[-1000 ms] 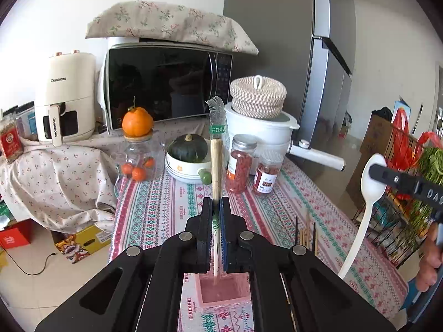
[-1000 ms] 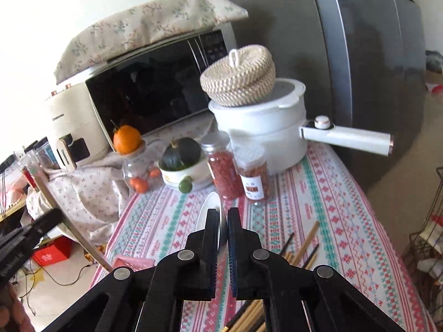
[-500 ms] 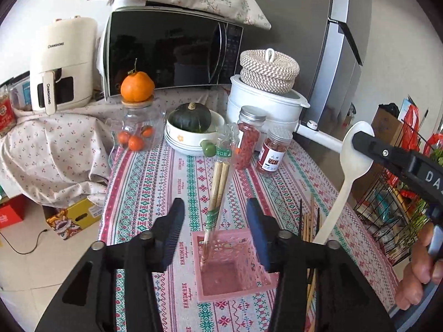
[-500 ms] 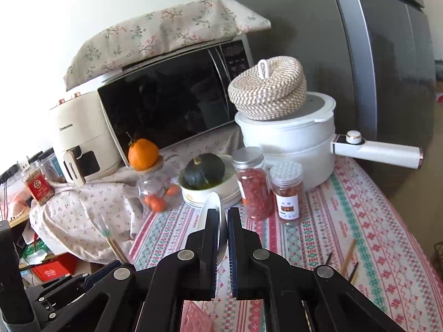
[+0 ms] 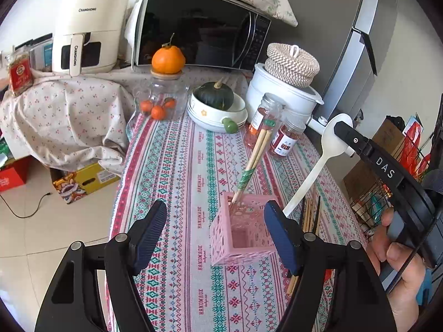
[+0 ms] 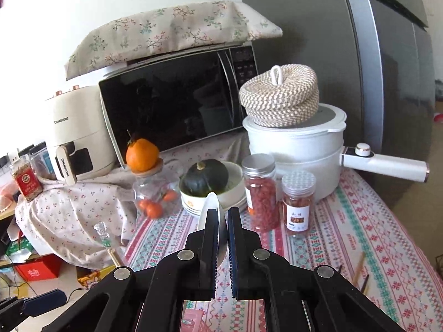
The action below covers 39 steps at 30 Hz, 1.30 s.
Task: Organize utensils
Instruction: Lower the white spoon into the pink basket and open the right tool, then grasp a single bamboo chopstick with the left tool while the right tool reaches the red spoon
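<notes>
Chopsticks [image 5: 253, 163] in pink basket [image 5: 221, 238]

Black two-finger left gripper [image 5: 216, 229] showing blue ribbed pads, silver screws, right gripper [image 6: 222, 221] bearing white "DAS" lettering

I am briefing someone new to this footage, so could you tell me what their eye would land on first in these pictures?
First, the pink basket on the striped tablecloth, with wrapped chopsticks leaning out of its far corner, between the open left gripper's jaws, which have just been opening. Next, the white spoon clamped in the right gripper, angled down towards the basket. Behind, an orange sits atop a glass jar before the microwave.
</notes>
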Each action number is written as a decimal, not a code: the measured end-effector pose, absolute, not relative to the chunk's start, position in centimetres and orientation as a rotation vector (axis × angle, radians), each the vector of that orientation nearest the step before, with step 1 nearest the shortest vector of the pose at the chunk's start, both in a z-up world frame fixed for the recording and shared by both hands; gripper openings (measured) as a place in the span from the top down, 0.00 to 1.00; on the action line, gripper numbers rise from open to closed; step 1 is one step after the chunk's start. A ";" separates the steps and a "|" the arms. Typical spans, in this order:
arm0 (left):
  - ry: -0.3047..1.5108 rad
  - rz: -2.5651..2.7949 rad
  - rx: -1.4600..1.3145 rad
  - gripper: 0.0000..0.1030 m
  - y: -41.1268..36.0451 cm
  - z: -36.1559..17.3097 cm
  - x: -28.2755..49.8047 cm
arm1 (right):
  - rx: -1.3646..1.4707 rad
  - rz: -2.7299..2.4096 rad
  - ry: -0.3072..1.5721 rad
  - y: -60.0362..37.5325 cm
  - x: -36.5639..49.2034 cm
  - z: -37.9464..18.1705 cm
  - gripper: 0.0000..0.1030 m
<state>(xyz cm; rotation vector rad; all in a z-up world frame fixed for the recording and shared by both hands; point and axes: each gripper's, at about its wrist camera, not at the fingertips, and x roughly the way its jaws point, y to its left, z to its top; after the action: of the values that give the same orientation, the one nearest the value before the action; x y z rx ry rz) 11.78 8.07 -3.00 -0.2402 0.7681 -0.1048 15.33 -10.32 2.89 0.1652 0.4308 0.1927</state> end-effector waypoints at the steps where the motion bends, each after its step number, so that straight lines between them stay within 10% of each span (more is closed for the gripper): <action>1: 0.775 -0.102 -0.234 0.27 8.2 -3.2 11.7 | 0.156 0.185 0.428 -10.0 15.4 2.7 0.94; 11: 0.848 -0.125 -0.204 0.27 8.0 -4.4 11.7 | 0.130 0.250 0.539 -8.3 17.1 0.3 0.88; 22: 0.959 -0.239 -0.131 0.24 3.7 -5.2 9.9 | 0.147 0.330 0.603 -12.7 14.6 2.4 0.37; 39: 1.159 -0.485 -0.042 0.35 -9.0 -8.9 9.7 | 0.237 0.056 1.030 -27.4 10.9 -3.3 0.29</action>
<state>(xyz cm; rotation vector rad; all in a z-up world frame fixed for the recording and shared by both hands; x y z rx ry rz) 9.69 -9.03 -8.88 -0.0416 1.1589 -0.4855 10.93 -27.38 -3.30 0.2372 1.0303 0.0559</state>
